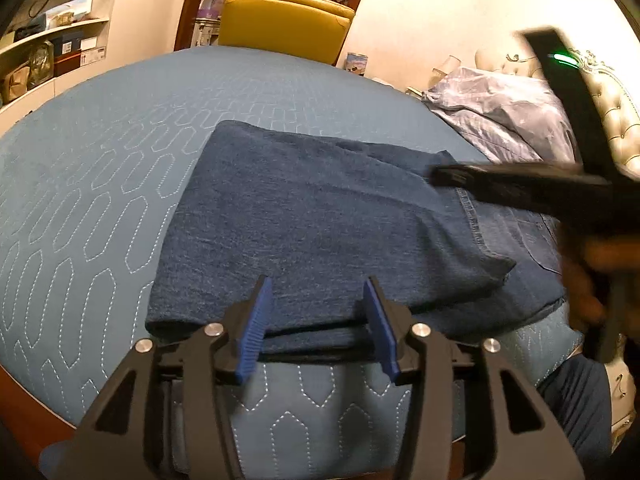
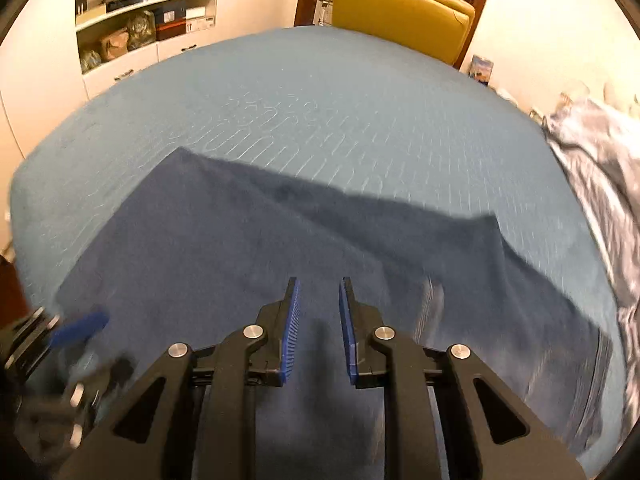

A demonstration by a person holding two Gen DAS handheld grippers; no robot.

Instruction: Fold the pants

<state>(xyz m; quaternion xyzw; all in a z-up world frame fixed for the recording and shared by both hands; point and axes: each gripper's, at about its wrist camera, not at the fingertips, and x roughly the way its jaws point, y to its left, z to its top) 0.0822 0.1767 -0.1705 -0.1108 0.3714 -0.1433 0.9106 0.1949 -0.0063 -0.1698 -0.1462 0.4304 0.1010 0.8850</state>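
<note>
The pants (image 1: 320, 216), dark blue denim, lie folded on the bed (image 1: 100, 168), spread over its quilted blue cover near the front edge; a hemmed leg end lies on top toward the right, over the pocket part; the left tool (image 1: 318, 330) sits low at the near edge of the fabric, its blue pads (image 1: 252, 336) standing apart with the folded edge of the pants between them, not pressed on the cloth; the right tool (image 2: 318, 330) hangs above the middle of the pants, its jaws drawn close with only a narrow gap and nothing held between them; in the left view the right tool appears as a blurred dark shape over the right part of the pants; a yellow chair (image 1: 280, 24) stands beyond the bed; a crumpled pale quilt (image 1: 500, 112) lies at the right
</note>
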